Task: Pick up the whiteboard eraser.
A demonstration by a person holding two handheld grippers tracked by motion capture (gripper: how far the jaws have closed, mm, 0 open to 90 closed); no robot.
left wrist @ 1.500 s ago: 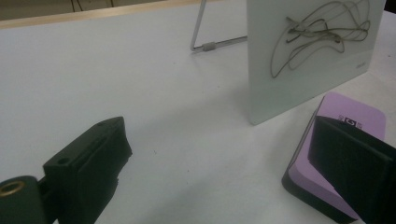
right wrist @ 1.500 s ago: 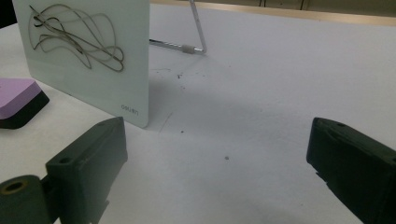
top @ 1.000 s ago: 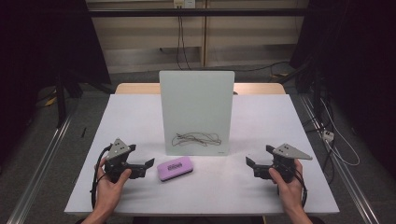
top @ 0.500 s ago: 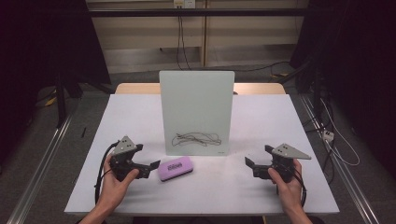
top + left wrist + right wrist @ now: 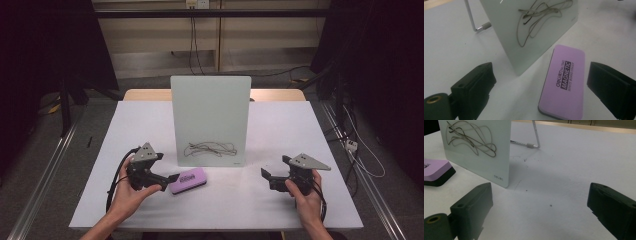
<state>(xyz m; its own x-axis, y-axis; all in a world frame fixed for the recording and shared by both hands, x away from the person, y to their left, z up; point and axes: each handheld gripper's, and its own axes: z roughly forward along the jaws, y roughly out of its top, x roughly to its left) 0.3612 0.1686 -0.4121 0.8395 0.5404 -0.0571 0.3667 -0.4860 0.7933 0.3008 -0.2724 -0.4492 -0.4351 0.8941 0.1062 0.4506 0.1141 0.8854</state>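
Eraser lies flat on the table in the high view, just right of the left gripper, long axis running left to right toward the jaws; the right gripper sits well apart. From the left gripper view, the eraser lies between spread jaws, lengthwise. From the right gripper view, spread jaws frame bare table beside the whiteboard.

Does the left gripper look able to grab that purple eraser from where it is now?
Probably yes. The left gripper is open right beside the purple eraser, which lies flat on the table; in the left gripper view it sits between the jaws, untouched. The whiteboard stands close behind, not between them.
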